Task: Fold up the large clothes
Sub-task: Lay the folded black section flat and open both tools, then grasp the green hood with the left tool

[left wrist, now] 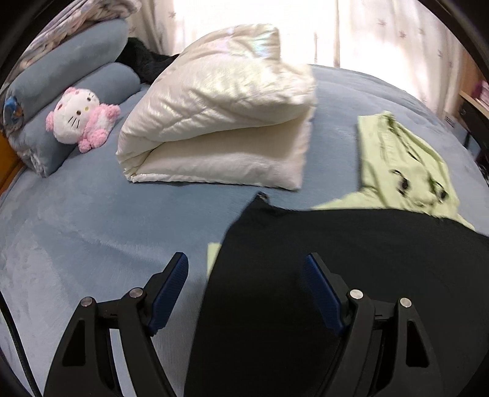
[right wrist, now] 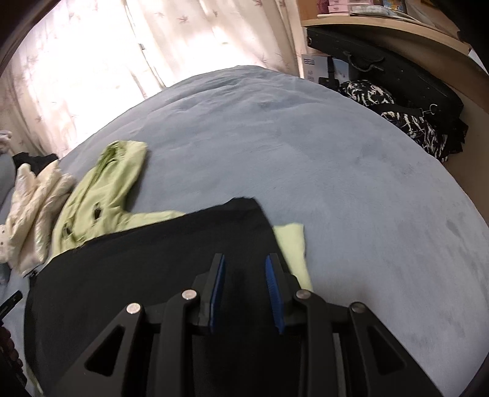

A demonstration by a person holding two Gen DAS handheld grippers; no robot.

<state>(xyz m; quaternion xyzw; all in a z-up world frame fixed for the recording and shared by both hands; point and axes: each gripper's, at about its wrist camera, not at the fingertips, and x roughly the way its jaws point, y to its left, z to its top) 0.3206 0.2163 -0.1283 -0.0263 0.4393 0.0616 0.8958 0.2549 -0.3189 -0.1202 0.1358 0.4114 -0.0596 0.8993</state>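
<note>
A black garment (left wrist: 351,259) lies spread flat on the blue bed (left wrist: 91,229), covering part of a light green garment (left wrist: 406,171). My left gripper (left wrist: 246,274) hovers over the black garment's left edge, open wide with nothing pressed between its blue pads. In the right wrist view the black garment (right wrist: 137,259) reaches a far corner, and the green garment (right wrist: 104,189) sticks out behind it and at its right edge. My right gripper (right wrist: 244,274) is over the black cloth's right part, its pads a small gap apart and gripping nothing.
A folded cream quilt (left wrist: 220,122) sits mid-bed behind the clothes. A pink and white plush toy (left wrist: 79,119) leans on blue pillows (left wrist: 70,61) at far left. Right of the bed stand a wooden shelf (right wrist: 382,27), a black case (right wrist: 382,67) and a patterned bag (right wrist: 406,122).
</note>
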